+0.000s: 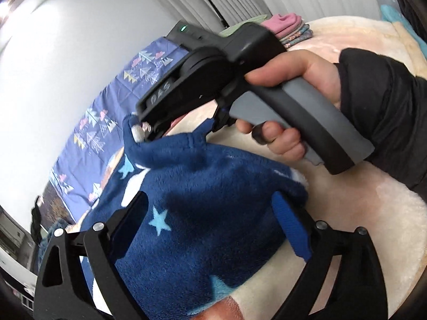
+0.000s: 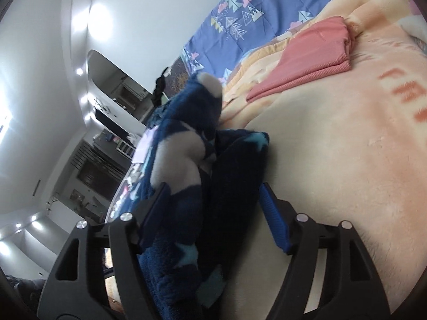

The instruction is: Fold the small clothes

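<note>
A navy fleece garment (image 1: 202, 208) with light blue stars and white patches lies bunched on the cream blanket (image 1: 360, 213). My left gripper (image 1: 210, 221) is open, its jaws spread wide on either side of the fabric. My right gripper (image 1: 149, 130), seen from outside in the left wrist view, has its tips at an upper corner of the garment. In the right wrist view the right gripper (image 2: 213, 213) stands open with jaws wide apart and the navy garment (image 2: 186, 160) lies between them.
A folded salmon-pink cloth (image 2: 307, 58) lies farther off on the peach blanket (image 2: 347, 146). A stack of folded clothes (image 1: 288, 28) sits at the far edge. A blue patterned sheet (image 1: 106, 122) covers the bed beside a white wall.
</note>
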`<state>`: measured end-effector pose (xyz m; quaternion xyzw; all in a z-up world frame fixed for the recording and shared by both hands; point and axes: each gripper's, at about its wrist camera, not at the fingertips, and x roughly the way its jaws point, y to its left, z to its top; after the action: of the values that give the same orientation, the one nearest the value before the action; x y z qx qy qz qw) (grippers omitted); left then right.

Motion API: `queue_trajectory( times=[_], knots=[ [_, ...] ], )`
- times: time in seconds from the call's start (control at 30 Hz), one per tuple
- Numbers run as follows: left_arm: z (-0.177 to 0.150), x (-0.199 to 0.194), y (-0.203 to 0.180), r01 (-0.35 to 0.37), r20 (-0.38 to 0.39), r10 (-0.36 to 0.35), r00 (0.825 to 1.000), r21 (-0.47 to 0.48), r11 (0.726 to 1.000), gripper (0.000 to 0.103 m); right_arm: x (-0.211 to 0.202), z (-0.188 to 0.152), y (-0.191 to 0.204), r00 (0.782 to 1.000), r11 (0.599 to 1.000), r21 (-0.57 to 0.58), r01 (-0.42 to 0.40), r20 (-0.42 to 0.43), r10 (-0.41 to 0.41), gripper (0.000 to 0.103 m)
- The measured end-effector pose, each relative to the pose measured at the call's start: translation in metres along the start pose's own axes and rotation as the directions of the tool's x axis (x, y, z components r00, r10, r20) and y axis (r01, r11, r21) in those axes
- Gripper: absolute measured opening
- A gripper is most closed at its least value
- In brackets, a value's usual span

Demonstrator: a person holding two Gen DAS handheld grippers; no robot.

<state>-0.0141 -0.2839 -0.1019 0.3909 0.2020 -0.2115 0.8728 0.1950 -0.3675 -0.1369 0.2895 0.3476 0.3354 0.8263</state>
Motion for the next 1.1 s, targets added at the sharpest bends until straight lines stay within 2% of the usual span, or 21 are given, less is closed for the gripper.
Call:
queue_trajectory(
  times=[0.07,0.17,0.27,0.3,0.33,0.4,0.43,0.47,0.53,0.57,0.6,0.63,0.67,0.7,0.73,0.8,0.87,0.93,1.0,1.03,1.1],
  knots=[
    [0.0,-0.001,-0.003,-0.005,0.005,0.005,1.0,0.006,1.0,0.094,0.001,0.001,-0.006,1.0,0.999,0.036,0.007,0.005,-0.008,0.071],
    [0.0,-0.004,0.001,0.025,0.013,-0.025,1.0,-0.012,1.0,0.094,-0.005,0.004,-0.016,0.999,0.995,0.102,-0.003,0.039,-0.001,0.067],
    [0.001,-0.016,0.003,0.089,0.049,-0.088,0.995,-0.014,0.996,0.094,-0.014,0.007,-0.025,0.996,0.987,0.162,-0.004,0.09,-0.011,0.052],
    [0.001,-0.019,0.001,0.099,0.06,-0.098,0.993,-0.003,0.995,0.094,-0.017,0.007,-0.026,0.994,0.987,0.162,0.023,0.105,-0.04,0.042],
    [0.001,-0.019,-0.001,0.095,0.066,-0.095,0.993,0.01,0.995,0.095,-0.019,0.008,-0.021,0.987,0.986,0.136,0.098,0.116,-0.114,0.033],
    [0.0,-0.014,-0.011,0.044,0.071,-0.048,0.996,0.06,0.997,0.095,-0.011,0.007,-0.007,0.966,0.969,0.026,0.244,0.08,-0.245,0.027],
    [0.0,-0.01,-0.017,0.022,0.07,-0.028,0.997,0.08,0.997,0.095,0.002,0.004,0.004,0.963,0.962,-0.058,0.268,0.019,-0.267,0.022],
    [-0.001,-0.006,-0.02,0.011,0.071,-0.017,0.997,0.092,0.996,0.095,0.013,0.0,0.01,0.969,0.965,-0.099,0.243,-0.021,-0.246,0.021],
    [-0.003,0.0,-0.023,-0.002,0.076,-0.005,0.997,0.101,0.995,0.096,0.02,-0.003,0.017,0.973,0.965,-0.141,0.223,-0.032,-0.23,0.021],
    [-0.004,0.0,-0.022,0.0,0.083,-0.009,0.997,0.098,0.995,0.094,0.017,-0.001,0.014,0.977,0.972,-0.114,0.206,-0.025,-0.21,0.024],
    [-0.005,-0.002,-0.019,0.016,0.09,-0.024,0.996,0.091,0.996,0.082,0.013,0.001,0.006,0.985,0.983,-0.057,0.172,-0.023,-0.174,0.044],
    [-0.005,-0.005,-0.015,0.042,0.097,-0.05,0.994,0.079,0.996,0.072,0.009,0.004,-0.002,0.989,0.989,-0.005,0.147,-0.017,-0.148,0.054],
    [-0.006,-0.008,-0.01,0.07,0.097,-0.076,0.992,0.06,0.996,0.05,0.003,0.006,-0.012,0.997,0.995,0.061,0.079,0.004,-0.08,0.056],
    [-0.006,-0.011,-0.004,0.084,0.095,-0.088,0.992,0.041,0.996,0.029,-0.004,0.007,-0.015,1.0,0.996,0.091,0.023,0.019,-0.024,0.063],
    [-0.007,-0.012,0.001,0.089,0.093,-0.091,0.992,0.024,0.996,0.022,-0.009,0.01,-0.015,0.999,0.995,0.1,-0.007,0.034,0.003,0.069],
    [-0.01,-0.018,0.015,0.122,0.097,-0.118,0.988,-0.038,0.992,0.016,-0.014,0.01,-0.008,0.999,0.998,0.065,0.006,0.04,-0.008,0.072],
    [-0.013,-0.024,0.03,0.151,0.113,-0.14,0.984,-0.099,0.984,0.014,-0.001,0.008,-0.001,0.999,0.998,0.041,0.049,-0.011,-0.049,0.073],
    [-0.014,-0.03,0.039,0.164,0.131,-0.147,0.98,-0.125,0.979,0.014,0.014,0.009,0.003,0.994,0.995,0.028,0.098,-0.057,-0.097,0.077],
    [-0.014,-0.033,0.044,0.185,0.137,-0.167,0.976,-0.133,0.974,0.013,0.023,0.013,0.005,0.992,0.992,0.045,0.116,-0.059,-0.113,0.077],
    [-0.014,-0.033,0.045,0.194,0.137,-0.176,0.975,-0.134,0.972,0.013,0.027,0.018,0.006,0.992,0.99,0.076,0.123,-0.053,-0.119,0.058],
    [-0.015,-0.035,0.049,0.211,0.139,-0.192,0.971,-0.132,0.969,0.011,0.034,0.028,0.009,0.987,0.981,0.114,0.157,-0.059,-0.151,0.011]
  ],
)
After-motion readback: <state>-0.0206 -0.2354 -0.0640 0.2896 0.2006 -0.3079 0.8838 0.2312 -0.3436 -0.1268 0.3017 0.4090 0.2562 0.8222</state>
